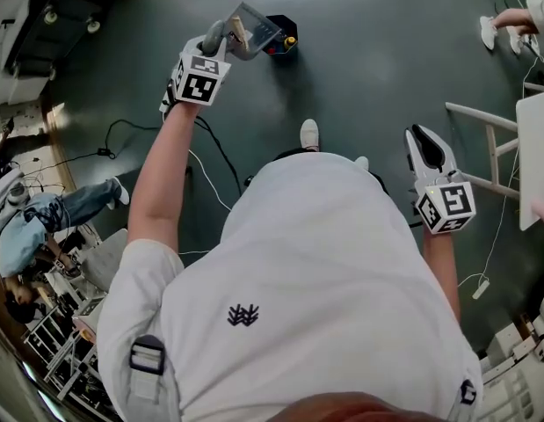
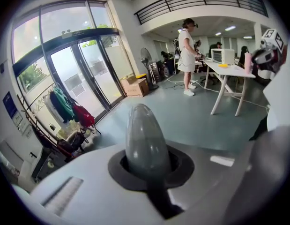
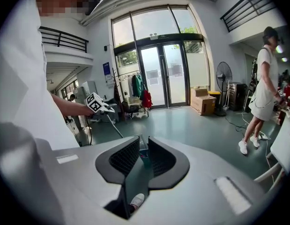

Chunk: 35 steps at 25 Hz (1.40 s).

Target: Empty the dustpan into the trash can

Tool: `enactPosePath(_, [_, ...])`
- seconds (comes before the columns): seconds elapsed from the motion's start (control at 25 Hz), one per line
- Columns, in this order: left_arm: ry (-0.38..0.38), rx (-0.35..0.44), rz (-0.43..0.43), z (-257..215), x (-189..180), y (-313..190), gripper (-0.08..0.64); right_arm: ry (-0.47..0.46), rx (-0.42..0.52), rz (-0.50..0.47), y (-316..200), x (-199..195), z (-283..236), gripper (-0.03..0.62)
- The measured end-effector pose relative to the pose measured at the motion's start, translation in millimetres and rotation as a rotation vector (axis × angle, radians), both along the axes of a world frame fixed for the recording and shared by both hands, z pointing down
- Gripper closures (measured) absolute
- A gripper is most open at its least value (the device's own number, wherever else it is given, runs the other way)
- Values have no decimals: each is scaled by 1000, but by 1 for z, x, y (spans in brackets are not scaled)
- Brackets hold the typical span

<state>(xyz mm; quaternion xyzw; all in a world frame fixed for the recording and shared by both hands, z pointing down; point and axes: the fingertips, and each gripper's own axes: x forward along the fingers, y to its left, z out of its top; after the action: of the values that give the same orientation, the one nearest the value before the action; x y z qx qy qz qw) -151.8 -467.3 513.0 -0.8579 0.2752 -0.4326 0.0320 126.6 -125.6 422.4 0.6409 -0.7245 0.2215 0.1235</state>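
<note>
In the head view my left gripper (image 1: 221,40) is held out ahead, shut on the grey handle (image 1: 215,35) of the dustpan (image 1: 254,26). The pan is tilted, with its far edge next to a small black trash can (image 1: 282,35) on the floor. The left gripper view is filled by that rounded grey handle (image 2: 145,144), which stands between the jaws and hides them. My right gripper (image 1: 427,148) hangs by my right side, away from the pan. Its ribbed black pads (image 3: 123,156) stand close together with nothing between them.
A white table (image 1: 537,152) with slanted legs (image 1: 482,121) stands at the right. Cables (image 1: 210,152) run over the grey-green floor. One person sits at the left (image 1: 39,222), and another stands by a table (image 2: 187,55). Glass doors (image 3: 163,76) are beyond.
</note>
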Motion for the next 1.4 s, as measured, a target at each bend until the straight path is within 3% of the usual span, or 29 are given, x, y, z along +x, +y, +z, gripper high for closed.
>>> enactPosePath(0.32, [-135,80,198,29,38,9,502,1,-13,53,-4,8,1,534])
enactPosePath(0.56, [-248,181,374,53,58,38,502,0,-24,44,-7,9,4,534])
enactPosePath(0.96, [-447,355,605,83,64,93,503,-1,-28,24,0,19,2,534])
enactPosePath(1.12, [-526,398,658,86,60,106,503,-3,-22,14,1,23,0,534])
enactPosePath(1.4, [-659,551,758,88,60,108,505,-9,-22,-6,6,29,2,534])
